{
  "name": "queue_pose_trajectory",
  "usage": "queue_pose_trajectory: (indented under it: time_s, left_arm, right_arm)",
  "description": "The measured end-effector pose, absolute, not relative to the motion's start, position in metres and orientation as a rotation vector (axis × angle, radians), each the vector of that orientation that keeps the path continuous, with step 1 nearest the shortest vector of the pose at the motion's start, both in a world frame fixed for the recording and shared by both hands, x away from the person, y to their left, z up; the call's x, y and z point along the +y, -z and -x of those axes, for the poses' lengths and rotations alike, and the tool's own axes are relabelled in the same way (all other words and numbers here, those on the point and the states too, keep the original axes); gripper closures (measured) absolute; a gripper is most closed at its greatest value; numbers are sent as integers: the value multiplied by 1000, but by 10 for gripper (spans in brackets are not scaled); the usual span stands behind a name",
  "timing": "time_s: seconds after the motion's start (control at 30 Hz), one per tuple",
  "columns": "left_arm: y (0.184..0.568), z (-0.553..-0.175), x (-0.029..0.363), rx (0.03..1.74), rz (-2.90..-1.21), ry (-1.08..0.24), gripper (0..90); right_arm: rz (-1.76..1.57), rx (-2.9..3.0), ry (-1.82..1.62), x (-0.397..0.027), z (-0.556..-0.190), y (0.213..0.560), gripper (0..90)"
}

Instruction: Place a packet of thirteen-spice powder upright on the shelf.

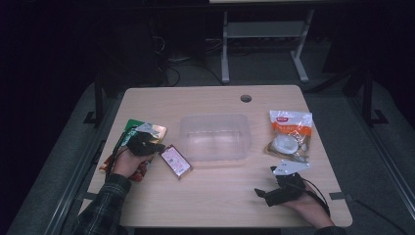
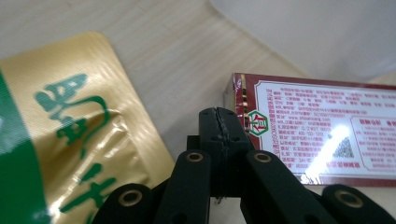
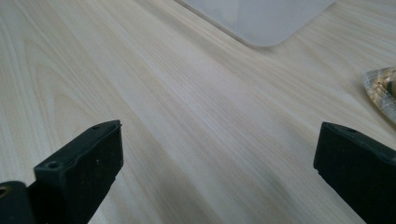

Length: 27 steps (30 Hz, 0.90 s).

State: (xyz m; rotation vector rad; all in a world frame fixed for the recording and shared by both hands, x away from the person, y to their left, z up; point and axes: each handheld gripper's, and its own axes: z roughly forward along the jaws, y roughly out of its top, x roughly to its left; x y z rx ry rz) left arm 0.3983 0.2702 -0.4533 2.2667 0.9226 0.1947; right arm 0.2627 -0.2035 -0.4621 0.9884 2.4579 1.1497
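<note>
high view, table: light wood table [image 1: 210,196], dark room around it.
high view, left gripper: left gripper [image 1: 155,147] at the left side, held in a hand with a plaid sleeve, over the green and gold pouch [image 1: 147,128], tip just beside the dark red box [image 1: 176,161].
high view, red box: lies flat, tilted, near-left of the clear plastic container [image 1: 214,137], just beside its near-left corner.
high view, container: clear, centre of table.
high view, snack bag: orange and white snack bag [image 1: 289,135] at the right, far of the right gripper [image 1: 264,194].
high view, right gripper: near right edge, low over bare wood, well apart from the box.
left gripper view, jaws: pressed together, nothing between them.
left gripper view, box: dark red box [image 2: 322,130] just right of the jaw tips, label side up; touching or not, cannot tell.
left gripper view, pouch: green and gold pouch [image 2: 60,140] at left, flat on the wood.
left gripper view, container: clear plastic container [image 2: 317,32] at far right.
right gripper view, jaws: wide apart, bare wood between them.
right gripper view, container: clear plastic container [image 3: 261,18] corner at the far side.
right gripper view, snack bag: snack bag [image 3: 382,91] edge at the right.
</note>
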Motion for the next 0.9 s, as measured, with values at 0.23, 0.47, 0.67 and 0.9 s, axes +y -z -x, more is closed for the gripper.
queue_pose_trajectory:
  time_s: [0.23,0.47,0.67,0.9]
  left_arm:
    - [453,-383,259,854,-2315,-157,899]
    - [453,-367,249,820,-2329,-126,899]
    - [452,-350,242,790,-2347,-89,899]
    - [452,-336,238,770,-2320,-45,899]
  right_arm:
    - [-976,2461,-1159,-201,-261,460,10]
    - [-959,2460,-1157,-201,-261,460,10]
    - [-953,2462,-1159,-201,-260,460,10]
    - [-953,2465,-1156,-201,-260,460,10]
